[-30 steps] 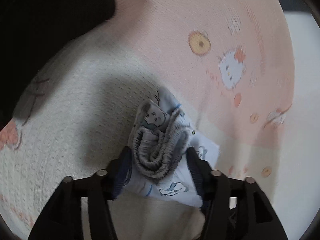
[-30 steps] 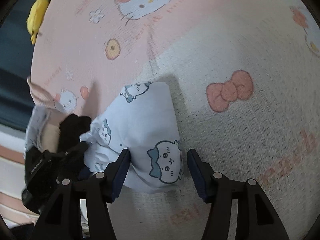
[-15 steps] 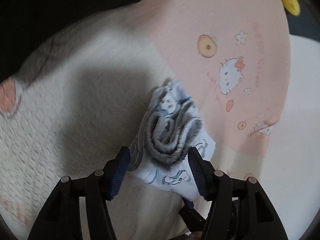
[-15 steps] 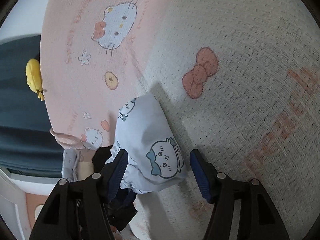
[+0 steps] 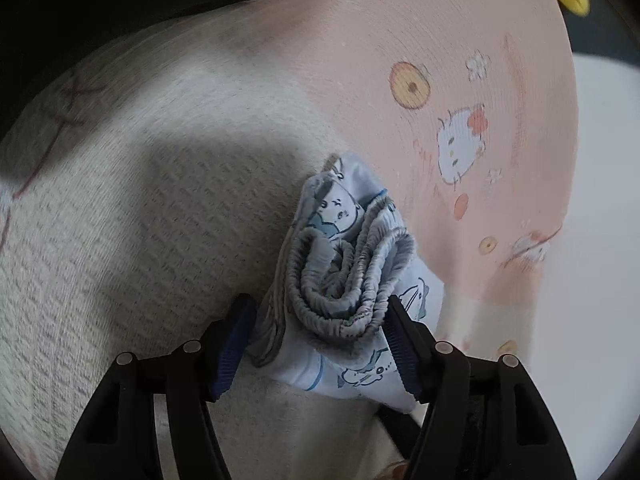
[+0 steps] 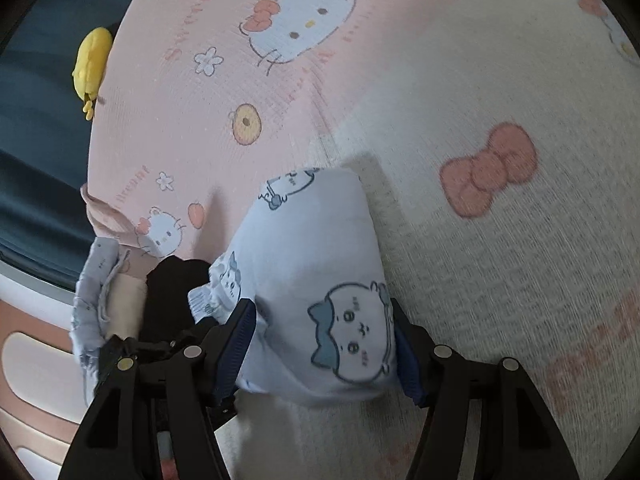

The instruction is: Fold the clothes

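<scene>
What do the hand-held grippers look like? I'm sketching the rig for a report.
Both match. The left hand-held gripper and the right hand-held gripper each have two black angular fingers with cut-out slots and silver screw heads. Dark blue ribbed pads line the inner faces. No cables, markings or sleeves show.

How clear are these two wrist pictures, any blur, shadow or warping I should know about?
Left wrist view: the folded blue garment is sharp, the blanket around it is smeared, and a dark shadow falls across its upper left. Right wrist view: the garment is sharp, the blanket's lower right lettering is blurred. Both views are fisheye, with curved, dark-cornered edges.
</scene>
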